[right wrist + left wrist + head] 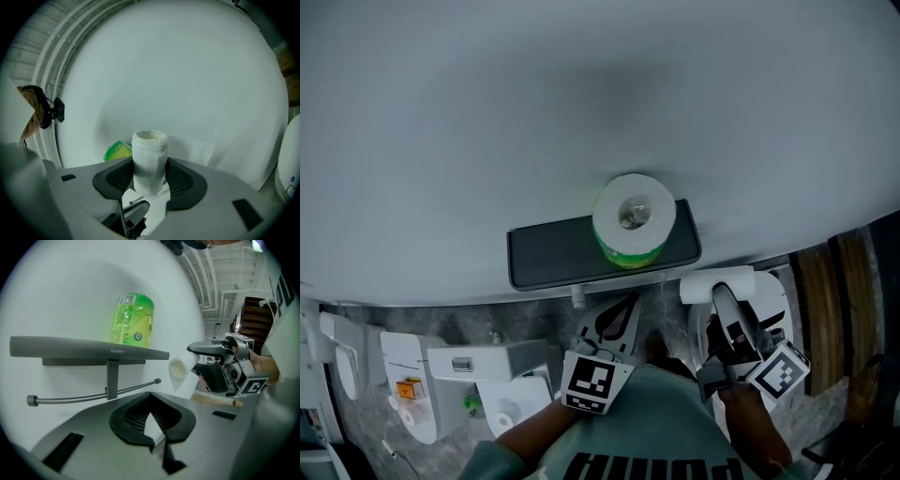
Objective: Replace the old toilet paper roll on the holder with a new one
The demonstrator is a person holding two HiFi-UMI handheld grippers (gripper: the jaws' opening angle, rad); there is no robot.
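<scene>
right gripper view: right tool (151,165) pinches old roll (150,145), off the holder (93,393). bar bare. new roll (132,318) wrapped on shelf (70,345). left tool (150,401) pressed together, empty. mounting left.

Dark grey flat rectangular wall shelf (546,255) (70,345): fixed level to the plain white wall (581,84) and carried on a single grey bracket under its middle.

One item on it: a full toilet paper roll in green printed plastic wrap (634,220) (132,318). It stands upright on end on the right half, hollow core facing up.

A thin grey metal bar (93,393) runs beneath the shelf from the bracket, capped at both ends.
</scene>
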